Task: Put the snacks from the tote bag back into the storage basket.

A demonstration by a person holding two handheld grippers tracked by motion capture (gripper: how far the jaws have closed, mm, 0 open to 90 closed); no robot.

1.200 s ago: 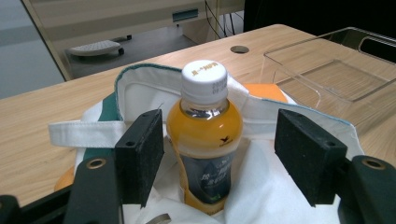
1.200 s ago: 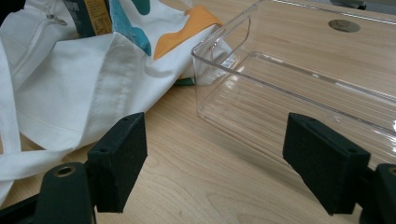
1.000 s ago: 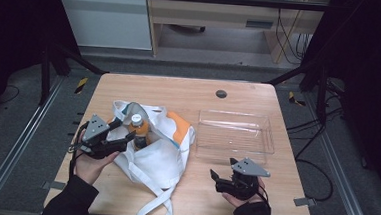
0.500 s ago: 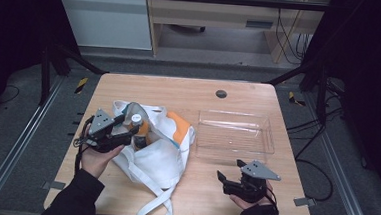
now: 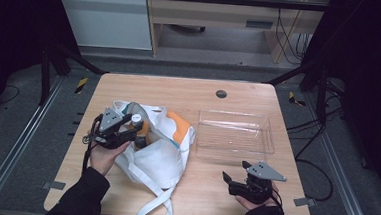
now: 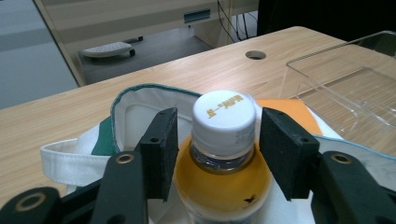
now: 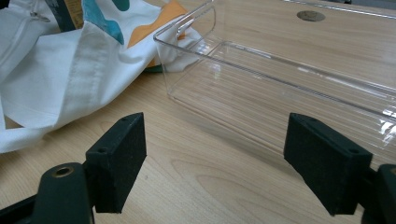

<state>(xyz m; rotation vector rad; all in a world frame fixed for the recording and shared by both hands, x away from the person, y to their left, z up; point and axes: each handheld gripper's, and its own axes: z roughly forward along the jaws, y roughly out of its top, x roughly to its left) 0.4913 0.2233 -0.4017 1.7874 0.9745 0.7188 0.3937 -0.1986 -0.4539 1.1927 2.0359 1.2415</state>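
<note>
A bottle of orange drink [image 6: 223, 186] with a white cap [image 6: 224, 114] stands in the mouth of a white tote bag [image 5: 160, 156] on the left half of the table. My left gripper [image 5: 136, 126] has one jaw on each side of the bottle's neck. Its jaws have just been closing, and in the left gripper view [image 6: 217, 135] a narrow gap still shows between each pad and the cap. My right gripper [image 5: 234, 170] rests open near the front right edge, with nothing between its pads [image 7: 119, 158].
A clear plastic tray [image 5: 236, 133] lies empty to the right of the bag, just beyond the right gripper. The bag's strap trails toward the front edge [image 5: 154, 210]. A round cable hole [image 5: 221, 94] sits at the back of the wooden table [image 5: 144, 87].
My left gripper has edged right to the bottle, and its jaws have narrowed around the neck. The right gripper has hardly moved.
</note>
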